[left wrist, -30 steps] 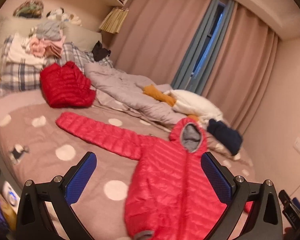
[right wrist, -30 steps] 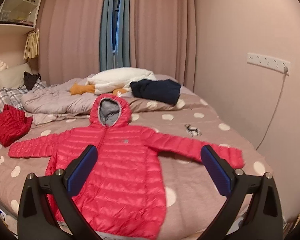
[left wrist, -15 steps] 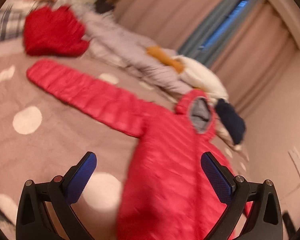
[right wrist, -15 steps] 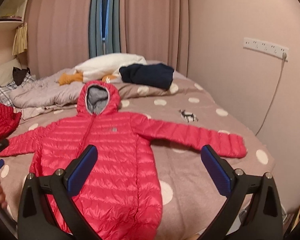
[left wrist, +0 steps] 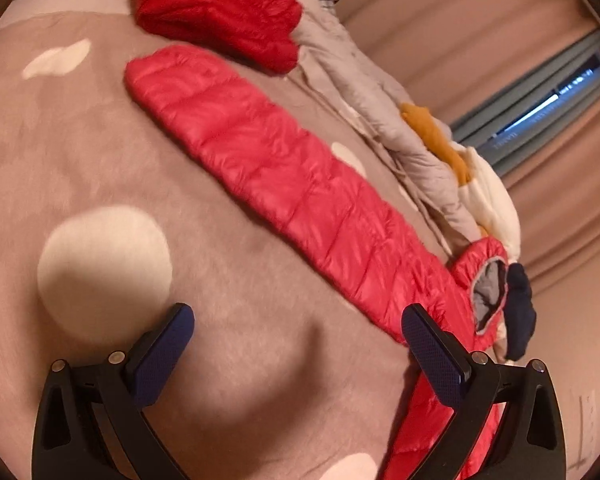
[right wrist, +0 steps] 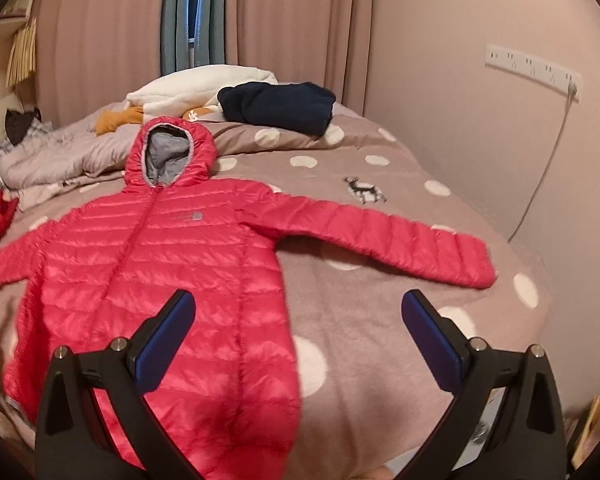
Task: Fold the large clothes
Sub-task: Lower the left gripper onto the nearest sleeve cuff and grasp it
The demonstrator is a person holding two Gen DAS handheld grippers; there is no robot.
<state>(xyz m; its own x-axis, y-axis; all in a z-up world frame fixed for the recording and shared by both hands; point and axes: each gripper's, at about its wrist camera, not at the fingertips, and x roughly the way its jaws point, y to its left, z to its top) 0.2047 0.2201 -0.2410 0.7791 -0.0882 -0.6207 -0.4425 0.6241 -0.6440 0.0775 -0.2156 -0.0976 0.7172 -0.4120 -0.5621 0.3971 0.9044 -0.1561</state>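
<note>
A pink-red hooded puffer jacket (right wrist: 172,264) lies flat, face up, on the dotted bedspread (right wrist: 364,320), both sleeves spread out. In the left wrist view its left sleeve (left wrist: 284,184) runs diagonally and the grey-lined hood (left wrist: 486,280) is at the right. My left gripper (left wrist: 298,344) is open and empty, low over the bedspread just below that sleeve. My right gripper (right wrist: 298,332) is open and empty, above the jacket's lower right side, short of the right sleeve (right wrist: 388,236).
A folded red jacket (left wrist: 220,8) lies beyond the sleeve end. A grey duvet (left wrist: 364,92), an orange and white garment (right wrist: 196,92) and a dark navy garment (right wrist: 280,106) lie at the back of the bed. A wall with a socket strip (right wrist: 532,72) and cable is on the right.
My left gripper has dropped and moved in close to the bedspread beside the left sleeve. My right gripper has moved nearer the jacket. Both stay open.
</note>
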